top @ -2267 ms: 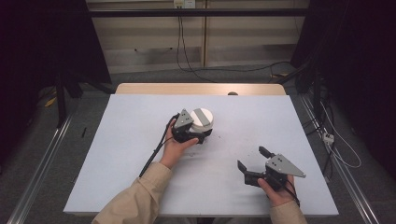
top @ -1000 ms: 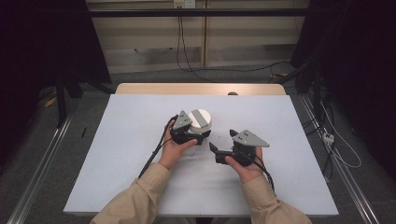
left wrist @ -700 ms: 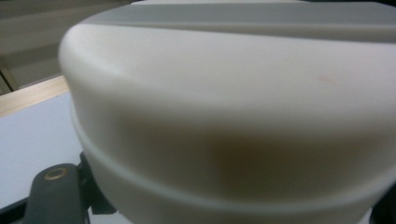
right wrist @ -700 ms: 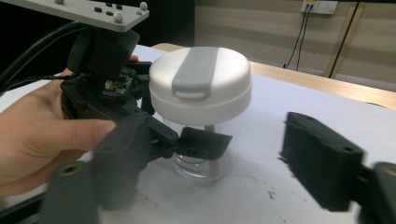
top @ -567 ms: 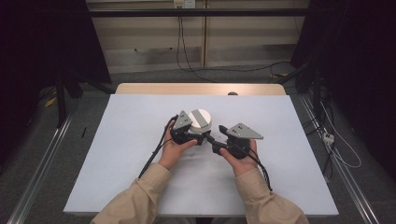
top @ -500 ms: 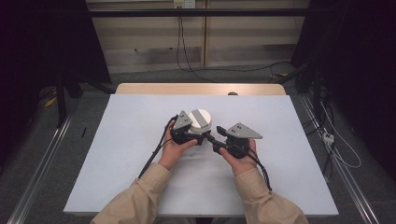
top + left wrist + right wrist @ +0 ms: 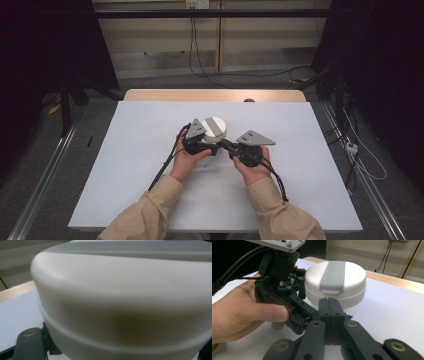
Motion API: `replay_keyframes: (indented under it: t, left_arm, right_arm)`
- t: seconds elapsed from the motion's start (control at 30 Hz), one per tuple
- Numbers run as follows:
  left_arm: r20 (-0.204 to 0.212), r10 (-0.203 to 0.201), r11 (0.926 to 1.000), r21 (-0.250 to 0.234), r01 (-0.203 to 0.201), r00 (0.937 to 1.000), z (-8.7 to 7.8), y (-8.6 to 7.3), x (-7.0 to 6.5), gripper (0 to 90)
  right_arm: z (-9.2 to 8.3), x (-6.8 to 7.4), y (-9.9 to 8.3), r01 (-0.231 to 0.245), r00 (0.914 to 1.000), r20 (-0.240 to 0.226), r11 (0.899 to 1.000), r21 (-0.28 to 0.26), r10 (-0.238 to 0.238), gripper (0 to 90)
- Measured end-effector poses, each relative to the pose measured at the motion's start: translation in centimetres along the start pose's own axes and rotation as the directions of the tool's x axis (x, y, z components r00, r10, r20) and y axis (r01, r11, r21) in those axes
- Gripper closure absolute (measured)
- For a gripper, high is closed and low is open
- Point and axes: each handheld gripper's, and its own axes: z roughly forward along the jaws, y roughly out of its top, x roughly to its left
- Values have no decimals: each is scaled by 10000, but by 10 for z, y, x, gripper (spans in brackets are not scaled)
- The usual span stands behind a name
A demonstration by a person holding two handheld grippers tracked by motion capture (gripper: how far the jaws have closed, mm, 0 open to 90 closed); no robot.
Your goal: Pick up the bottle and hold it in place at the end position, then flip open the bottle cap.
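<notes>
A round white container (image 7: 215, 129) with a grey strap across its lid stands at the middle of the white table (image 7: 310, 195). My left gripper (image 7: 211, 146) is shut on its lower body, and its wall (image 7: 125, 302) looms close in the left gripper view. My right gripper (image 7: 223, 144) points left at the container. Its jaws have just been closing and its tips (image 7: 328, 301) now meet right under the grey tab (image 7: 332, 291) of the lid (image 7: 337, 277). I see nothing between the pads. The left hand shows beside it in the right gripper view.
A wooden strip (image 7: 215, 95) borders the table's far edge. Metal rails (image 7: 45, 185) run along the floor on both sides, and cables (image 7: 360, 160) lie on the floor at the right. Black cables trail from both grippers toward the person.
My right gripper has moved left from the table's right side up to the container, and its open jaws have closed. The left gripper and the container have stayed put.
</notes>
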Motion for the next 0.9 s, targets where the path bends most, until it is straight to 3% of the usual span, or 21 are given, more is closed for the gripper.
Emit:
replay_keyframes:
  t: [0.9]
  left_arm:
    - [-59,54,10000,25,-53,10000,0,0,-1,187]
  right_arm:
    - [6,-2,-2,-127,9999,39,9996,235,126,900]
